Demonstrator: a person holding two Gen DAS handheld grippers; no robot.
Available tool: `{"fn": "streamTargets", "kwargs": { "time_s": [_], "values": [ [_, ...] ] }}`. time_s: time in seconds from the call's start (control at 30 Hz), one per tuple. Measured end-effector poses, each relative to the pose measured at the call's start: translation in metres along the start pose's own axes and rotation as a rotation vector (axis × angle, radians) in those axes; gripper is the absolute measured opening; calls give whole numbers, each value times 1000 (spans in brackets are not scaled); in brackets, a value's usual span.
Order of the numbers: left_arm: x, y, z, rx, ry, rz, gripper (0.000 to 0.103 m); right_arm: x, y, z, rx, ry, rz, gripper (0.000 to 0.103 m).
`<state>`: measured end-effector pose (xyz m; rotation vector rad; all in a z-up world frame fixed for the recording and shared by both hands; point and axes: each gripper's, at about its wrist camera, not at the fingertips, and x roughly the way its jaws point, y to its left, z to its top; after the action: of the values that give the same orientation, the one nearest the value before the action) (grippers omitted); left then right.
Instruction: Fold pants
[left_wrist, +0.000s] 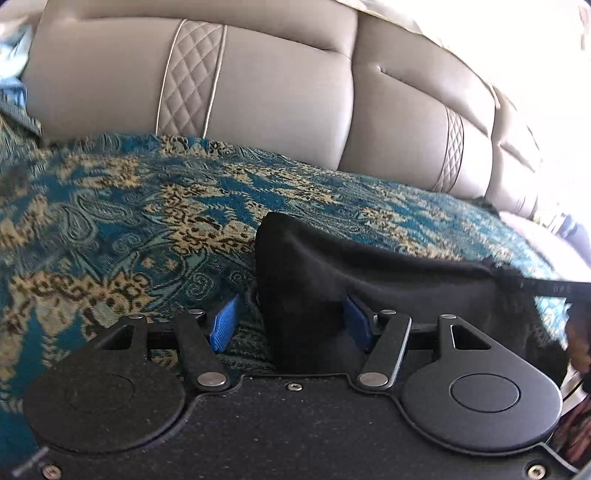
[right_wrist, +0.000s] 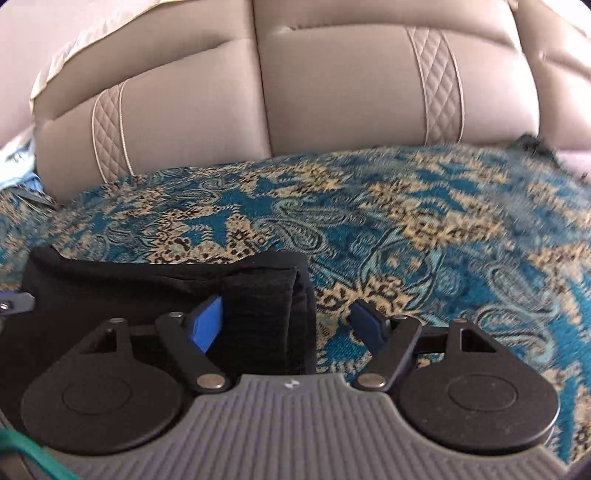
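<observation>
Black pants (left_wrist: 369, 273) lie folded on a teal and gold patterned cover (left_wrist: 110, 229) spread over a sofa seat. In the left wrist view my left gripper (left_wrist: 291, 323) is open. A corner of the pants sits between its blue pads: the right pad touches the cloth and the left pad stands apart from it. In the right wrist view the pants (right_wrist: 147, 273) fill the lower left, showing a thick folded edge. My right gripper (right_wrist: 288, 326) is open around that edge. Its left pad lies against the cloth and its right pad hangs free over the cover (right_wrist: 424, 229).
A beige leather sofa backrest (left_wrist: 280, 92) with quilted strips rises just behind the cover. Light blue cloth (left_wrist: 13, 92) lies at the far left. A pale sheet (right_wrist: 92, 40) hangs over the backrest's top. The patterned cover reaches well past the pants on both sides.
</observation>
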<state>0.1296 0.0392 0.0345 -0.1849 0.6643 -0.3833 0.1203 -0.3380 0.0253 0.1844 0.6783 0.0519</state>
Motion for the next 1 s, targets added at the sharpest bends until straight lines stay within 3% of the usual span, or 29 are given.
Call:
{"fn": "streamTargets", "kwargs": {
  "time_s": [0.2,0.57,1.0],
  "values": [
    [7,11,1,-44,-13,-62,62,2,-6,0,15,11,76,68],
    [17,26,-1,-167,-30,-226,60,6,-13,1,24,3,151,64],
    [19,20,-3,-129,-48,-211,66,7,-11,-1,16,-12,174,64]
  ]
}}
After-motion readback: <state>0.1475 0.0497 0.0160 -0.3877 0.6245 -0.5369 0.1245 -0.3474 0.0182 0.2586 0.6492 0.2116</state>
